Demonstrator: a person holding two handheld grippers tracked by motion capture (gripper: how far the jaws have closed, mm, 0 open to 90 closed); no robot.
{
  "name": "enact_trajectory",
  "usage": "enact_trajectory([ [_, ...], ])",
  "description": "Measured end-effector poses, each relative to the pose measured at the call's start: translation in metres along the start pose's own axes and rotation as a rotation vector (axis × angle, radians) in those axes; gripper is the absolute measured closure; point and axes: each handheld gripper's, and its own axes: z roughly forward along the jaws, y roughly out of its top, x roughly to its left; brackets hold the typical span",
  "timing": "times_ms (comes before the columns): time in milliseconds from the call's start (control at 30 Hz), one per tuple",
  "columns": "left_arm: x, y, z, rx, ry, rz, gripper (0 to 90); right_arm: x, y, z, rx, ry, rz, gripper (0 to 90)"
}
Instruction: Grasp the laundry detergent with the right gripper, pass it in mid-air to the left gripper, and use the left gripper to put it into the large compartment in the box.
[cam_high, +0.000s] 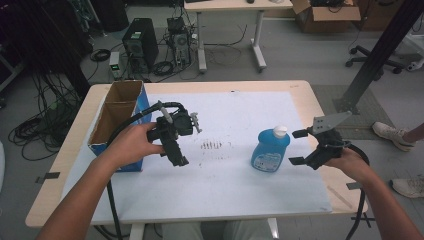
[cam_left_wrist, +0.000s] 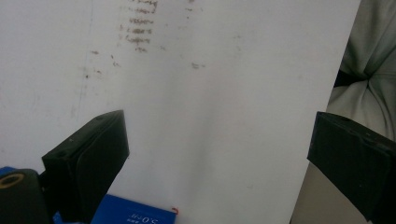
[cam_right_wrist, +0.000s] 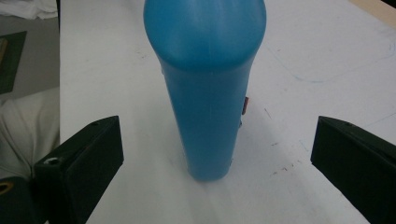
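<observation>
Blue bottle (cam_high: 270, 150) stood upright, long axis vertical — faced edge-on just beside the right gripper (cam_high: 298, 147), jaws spread wide, empty; left gripper (cam_high: 181, 150) farther off, likewise wide.

The high view is evenly and moderately lit from overhead, with the white sheet (cam_high: 225, 150) on the bench (cam_high: 300, 90) as the brightest area, soft faint shadows under the blue bottle (cam_high: 270, 150), and dim, low-detail corners at upper left; overall sharpness is modest and fine detail is grainy. In the left gripper view the sheet renders as a flat grey-white with mild noise, and the near black fingers (cam_left_wrist: 88, 158) are soft and underexposed. In the right gripper view the bottle (cam_right_wrist: 205, 88) is close and slightly blurred, with a diffuse sheen on its shoulder and a weak shadow at its base.
</observation>
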Motion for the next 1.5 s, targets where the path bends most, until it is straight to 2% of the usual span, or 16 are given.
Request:
enact_trajectory([
  [533, -0.001, 0.001, 0.001, 0.01, -0.001, 0.003, 5.6, -0.001, -0.011, 0.01, -0.052, -0.013, 0.008, 1.8],
  [967, -0.001, 0.002, 0.003, 0.007, -0.006, -0.002, 5.6, -0.001, -0.012, 0.017, -0.058, -0.014, 0.004, 1.6],
  [1500, 0.0, 0.005, 0.007, 0.015, -0.013, 0.007, 5.6, 0.001, -0.013, 0.032, -0.109, -0.005, 0.004, 1.4],
])
